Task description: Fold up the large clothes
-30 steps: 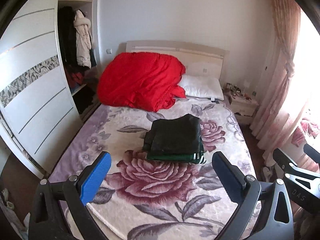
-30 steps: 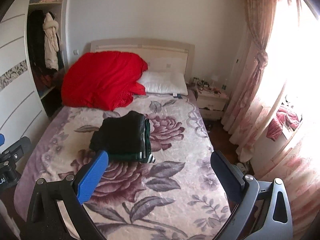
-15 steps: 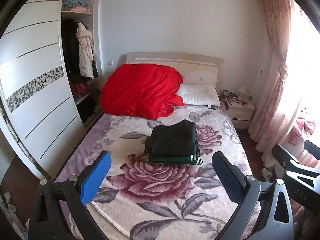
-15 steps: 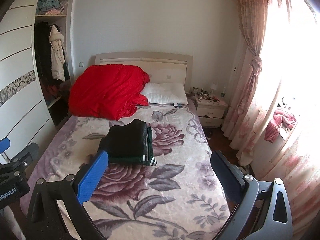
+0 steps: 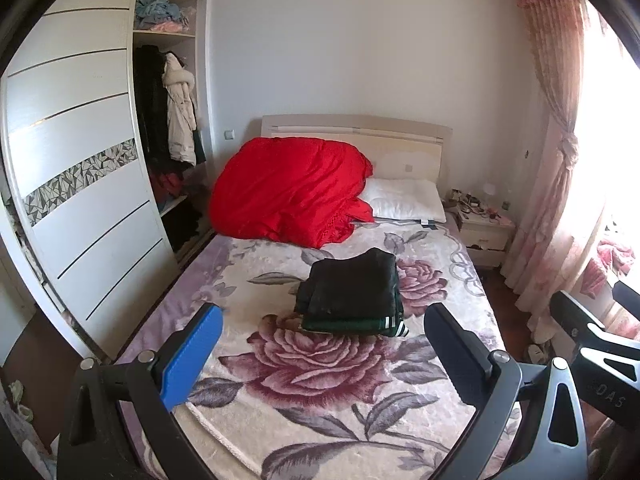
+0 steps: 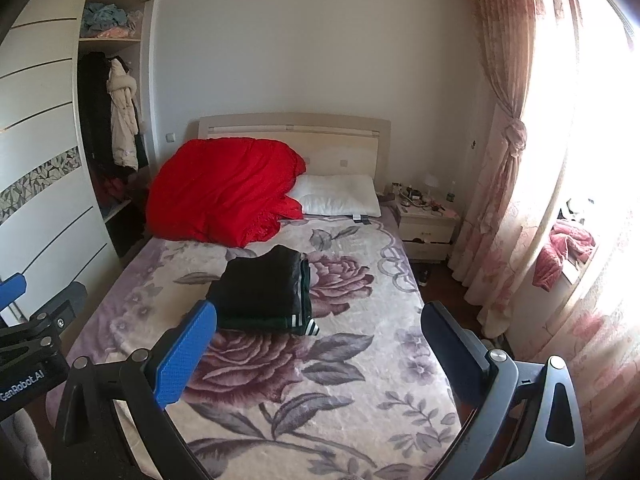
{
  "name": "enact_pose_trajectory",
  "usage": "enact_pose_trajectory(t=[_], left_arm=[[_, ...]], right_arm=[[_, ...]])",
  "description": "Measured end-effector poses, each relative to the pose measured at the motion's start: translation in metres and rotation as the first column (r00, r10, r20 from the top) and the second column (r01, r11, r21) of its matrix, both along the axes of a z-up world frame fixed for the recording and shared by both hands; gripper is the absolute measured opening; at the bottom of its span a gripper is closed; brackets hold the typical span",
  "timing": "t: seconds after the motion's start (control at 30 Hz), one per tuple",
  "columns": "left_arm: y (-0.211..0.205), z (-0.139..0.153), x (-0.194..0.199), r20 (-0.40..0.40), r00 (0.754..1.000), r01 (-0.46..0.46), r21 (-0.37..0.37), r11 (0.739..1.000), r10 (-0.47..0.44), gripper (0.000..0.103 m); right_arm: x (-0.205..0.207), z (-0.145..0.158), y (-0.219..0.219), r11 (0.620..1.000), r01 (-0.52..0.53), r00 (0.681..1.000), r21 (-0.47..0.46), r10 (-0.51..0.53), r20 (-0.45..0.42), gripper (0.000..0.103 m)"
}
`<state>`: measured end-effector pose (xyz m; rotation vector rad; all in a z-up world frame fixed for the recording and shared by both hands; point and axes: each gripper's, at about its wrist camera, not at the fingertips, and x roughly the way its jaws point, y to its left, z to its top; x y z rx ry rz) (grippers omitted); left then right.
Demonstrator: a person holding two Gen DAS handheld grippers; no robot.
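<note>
My two claws, left point(image 5: 320, 354) and right point(image 6: 318, 350), gape empty; two folded clothes point(image 5: 352, 294) stacked mid-bed point(image 5: 320, 420).

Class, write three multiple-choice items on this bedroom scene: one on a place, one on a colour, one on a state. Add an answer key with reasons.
1. Where does the folded pile of dark clothes lie?
A. on the nightstand
B. on the floral bedspread
C. on the wardrobe shelf

2. What colour is the bunched quilt beside the white pillow?
A. red
B. blue
C. yellow

3. How does the left gripper stand?
A. shut on the pile
B. shut, empty
C. open, empty

Key: B, the pile rests mid-bed on the rose print; A, the quilt is bright red; C, its jaws stand wide apart, holding nothing.
</note>
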<state>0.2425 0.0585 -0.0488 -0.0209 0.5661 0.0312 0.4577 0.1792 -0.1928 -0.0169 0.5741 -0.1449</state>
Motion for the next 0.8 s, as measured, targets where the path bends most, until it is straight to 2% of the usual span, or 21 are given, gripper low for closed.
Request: enact_pose_trajectory(t=[0.8], left_arm=[[0.000,0.017,-0.013,0.030,0.999,-0.020,0.009,1.000,0.020,0.103]], right_arm=[[-0.001,0.010,0.009,0.999,-0.027,0.999,0.022,0.027,0.025,0.103]])
